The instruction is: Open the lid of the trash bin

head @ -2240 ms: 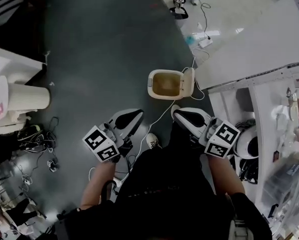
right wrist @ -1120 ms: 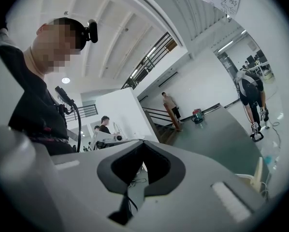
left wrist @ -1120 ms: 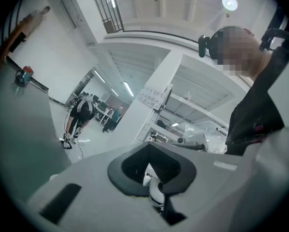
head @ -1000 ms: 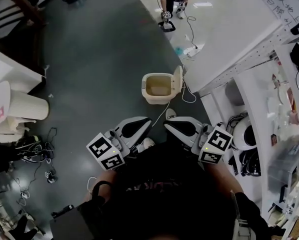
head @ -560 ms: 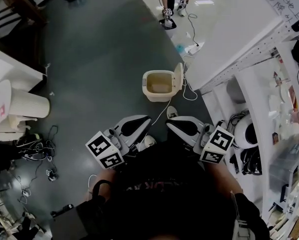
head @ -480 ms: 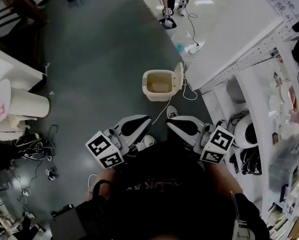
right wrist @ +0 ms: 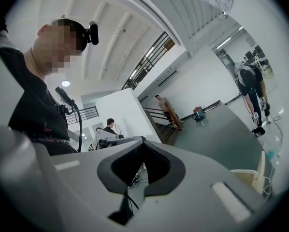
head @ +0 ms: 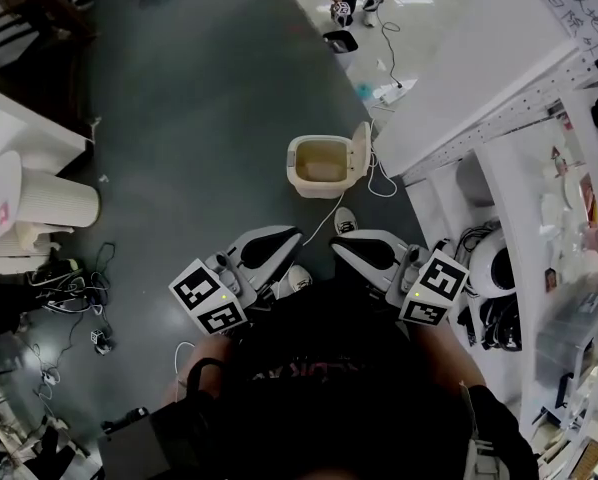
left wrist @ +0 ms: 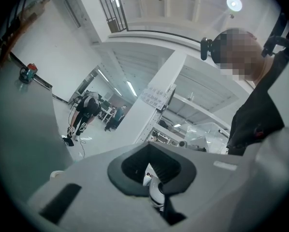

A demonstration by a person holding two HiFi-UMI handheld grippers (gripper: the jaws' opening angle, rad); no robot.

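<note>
The trash bin (head: 322,166) stands on the grey floor (head: 199,118) ahead of me, its lid (head: 361,151) tipped upright along its right edge. My left gripper (head: 287,239) and right gripper (head: 345,249) hover level, well short of it, fingers clenched on nothing.

Person is wearing a black short-sleeved top (head: 324,388), white sneakers (head: 297,280) and a black head camera (right wrist: 92,33). Left gripper (head: 291,238) and right gripper (head: 339,248) are showing white shells with black inlays, each carrying a black-and-white marker cube (head: 207,296).
</note>
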